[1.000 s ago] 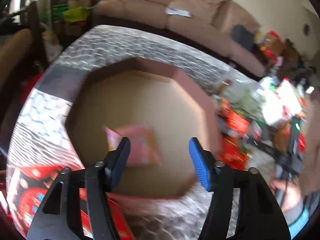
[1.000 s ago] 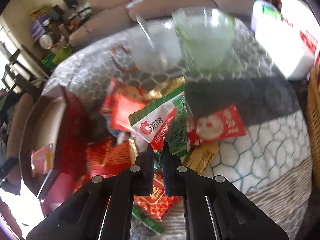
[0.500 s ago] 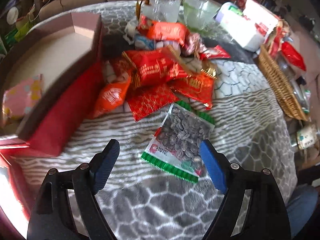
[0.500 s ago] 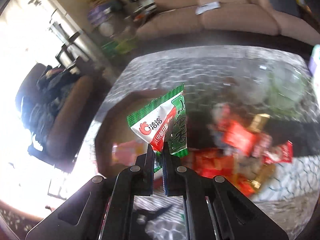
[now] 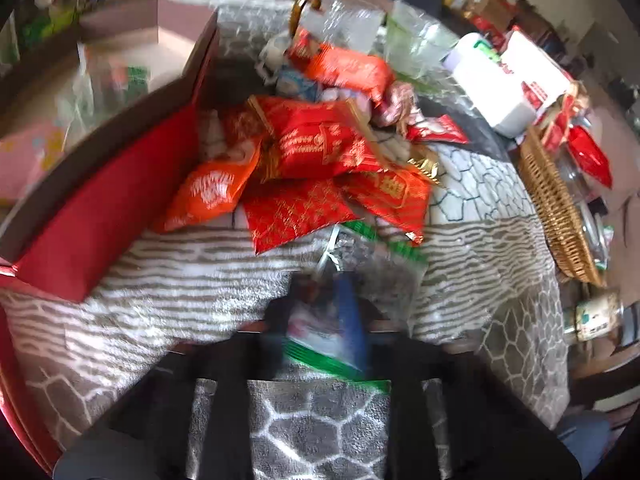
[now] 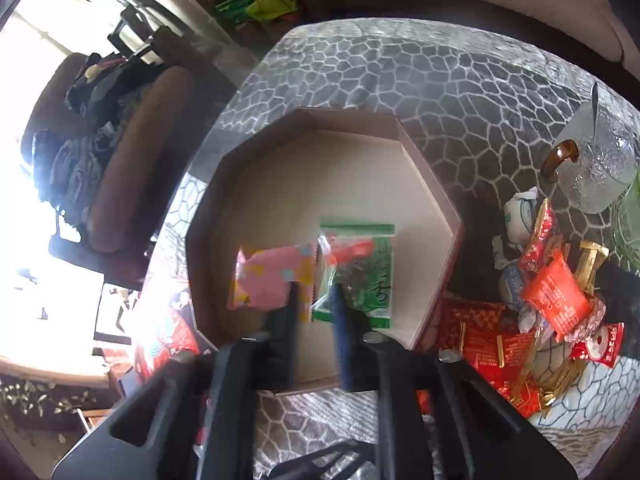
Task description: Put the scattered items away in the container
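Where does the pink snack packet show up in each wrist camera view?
Left wrist: pink snack packet at far left edge, inside the box.
Right wrist: pink snack packet centre, on the box floor beside a green packet.
Shared landmark: the octagonal box.

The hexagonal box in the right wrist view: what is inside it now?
Inside the hexagonal box lie a pink packet and a green seed packet, side by side. The right tongs hide their near edges.

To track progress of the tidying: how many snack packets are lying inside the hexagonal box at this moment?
2. A pink packet lies on the box floor near the front left; a green seed packet lies beside it on the right, edges overlapping. None seems hidden.
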Action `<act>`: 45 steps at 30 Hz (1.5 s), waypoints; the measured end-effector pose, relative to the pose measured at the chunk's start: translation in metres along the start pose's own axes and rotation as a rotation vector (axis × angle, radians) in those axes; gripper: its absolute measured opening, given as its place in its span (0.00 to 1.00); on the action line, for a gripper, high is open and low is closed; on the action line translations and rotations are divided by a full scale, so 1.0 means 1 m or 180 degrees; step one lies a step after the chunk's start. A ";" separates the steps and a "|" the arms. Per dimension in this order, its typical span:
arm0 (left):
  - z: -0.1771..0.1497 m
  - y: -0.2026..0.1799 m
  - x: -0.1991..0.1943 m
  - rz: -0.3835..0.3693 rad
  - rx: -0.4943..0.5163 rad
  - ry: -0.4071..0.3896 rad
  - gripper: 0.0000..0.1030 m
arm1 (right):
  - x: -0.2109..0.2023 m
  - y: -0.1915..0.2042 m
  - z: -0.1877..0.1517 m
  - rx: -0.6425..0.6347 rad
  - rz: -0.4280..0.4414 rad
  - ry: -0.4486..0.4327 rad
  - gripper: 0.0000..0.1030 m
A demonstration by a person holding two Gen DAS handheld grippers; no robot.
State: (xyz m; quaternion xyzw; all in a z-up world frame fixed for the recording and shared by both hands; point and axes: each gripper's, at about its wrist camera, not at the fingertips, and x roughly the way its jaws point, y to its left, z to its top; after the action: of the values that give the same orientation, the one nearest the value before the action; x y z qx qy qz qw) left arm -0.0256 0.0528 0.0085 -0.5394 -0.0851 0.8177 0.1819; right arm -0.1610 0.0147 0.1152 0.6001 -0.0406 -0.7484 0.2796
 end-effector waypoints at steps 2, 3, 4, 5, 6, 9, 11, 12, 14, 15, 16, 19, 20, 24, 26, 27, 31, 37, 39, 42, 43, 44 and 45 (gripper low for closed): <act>0.002 0.004 -0.002 -0.0087 -0.0061 0.0012 0.03 | -0.014 -0.004 -0.005 -0.0001 -0.0028 -0.0153 0.45; 0.003 0.006 -0.003 -0.0132 -0.0103 0.0011 0.03 | -0.023 -0.005 -0.009 -0.0031 -0.0043 -0.0238 0.45; 0.003 0.007 -0.007 -0.0161 -0.0135 -0.0006 0.03 | -0.034 -0.012 -0.014 -0.0026 -0.0018 -0.0325 0.45; 0.004 0.008 -0.012 -0.0179 -0.0143 -0.0027 0.03 | -0.043 -0.020 -0.018 0.0017 0.0000 -0.0387 0.45; 0.006 0.008 -0.018 -0.0184 -0.0133 -0.0046 0.03 | -0.051 -0.030 -0.022 0.0077 0.0009 -0.0447 0.45; 0.015 0.011 -0.044 -0.0170 -0.0098 -0.0191 0.00 | -0.076 -0.065 -0.038 0.0236 -0.0030 -0.0630 0.45; 0.025 0.016 -0.069 -0.0156 -0.0072 -0.0324 0.00 | -0.086 -0.087 -0.049 0.0334 -0.0169 -0.0704 0.45; 0.032 0.020 -0.083 -0.0134 -0.0068 -0.0394 0.00 | -0.089 -0.099 -0.055 0.0379 -0.0233 -0.0735 0.45; 0.049 0.029 -0.110 -0.0073 -0.0070 -0.0532 0.00 | -0.089 -0.115 -0.069 0.0437 -0.0373 -0.0724 0.45; 0.057 0.035 -0.123 -0.0035 -0.0074 -0.0603 0.00 | -0.085 -0.123 -0.076 0.0446 -0.0454 -0.0697 0.45; 0.064 0.040 -0.133 0.0004 -0.0074 -0.0654 0.00 | -0.081 -0.128 -0.081 0.0456 -0.0489 -0.0681 0.45; 0.072 0.051 -0.154 0.0106 -0.0076 -0.0718 0.00 | -0.055 -0.145 -0.099 0.0607 -0.0406 -0.0565 0.45; 0.070 0.052 -0.154 0.0123 -0.0073 -0.0705 0.03 | -0.047 -0.149 -0.102 0.0617 -0.0389 -0.0550 0.45; 0.050 0.055 -0.132 0.0102 -0.0131 -0.0536 0.29 | -0.014 -0.159 -0.109 0.0871 -0.0146 -0.0513 0.46; 0.040 0.056 -0.115 0.0066 -0.0184 -0.0430 0.30 | -0.004 -0.162 -0.109 0.0975 -0.0066 -0.0516 0.47; 0.036 0.056 -0.107 0.0052 -0.0203 -0.0385 0.32 | -0.003 -0.164 -0.110 0.1015 -0.0023 -0.0576 0.47; 0.024 0.043 -0.083 0.0169 0.0022 -0.0362 0.46 | -0.006 -0.174 -0.113 0.1198 0.0242 -0.0656 0.29; 0.023 0.008 -0.057 0.0544 0.0557 -0.0551 0.62 | -0.021 -0.181 -0.127 0.1298 0.0420 -0.0843 0.07; 0.025 0.000 -0.044 0.0637 0.0667 -0.0532 0.62 | -0.032 -0.182 -0.135 0.1303 0.0459 -0.0916 0.06; 0.027 -0.013 -0.022 0.0871 0.0891 -0.0509 0.55 | -0.059 -0.182 -0.147 0.1231 0.0377 -0.1006 0.06; 0.029 -0.014 -0.017 0.0923 0.0913 -0.0496 0.46 | -0.070 -0.182 -0.151 0.1189 0.0360 -0.1051 0.06; 0.031 -0.013 -0.010 0.0944 0.0874 -0.0448 0.21 | -0.076 -0.180 -0.154 0.1166 0.0354 -0.1077 0.06; 0.034 -0.010 -0.006 0.0943 0.0795 -0.0430 0.16 | -0.083 -0.179 -0.154 0.1148 0.0355 -0.1094 0.06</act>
State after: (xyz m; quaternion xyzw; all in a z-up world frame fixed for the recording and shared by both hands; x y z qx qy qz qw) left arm -0.0525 0.0619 0.0313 -0.4632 0.0852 0.8741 0.1189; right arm -0.0748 0.2466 0.0744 0.5012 -0.2533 -0.8034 0.1978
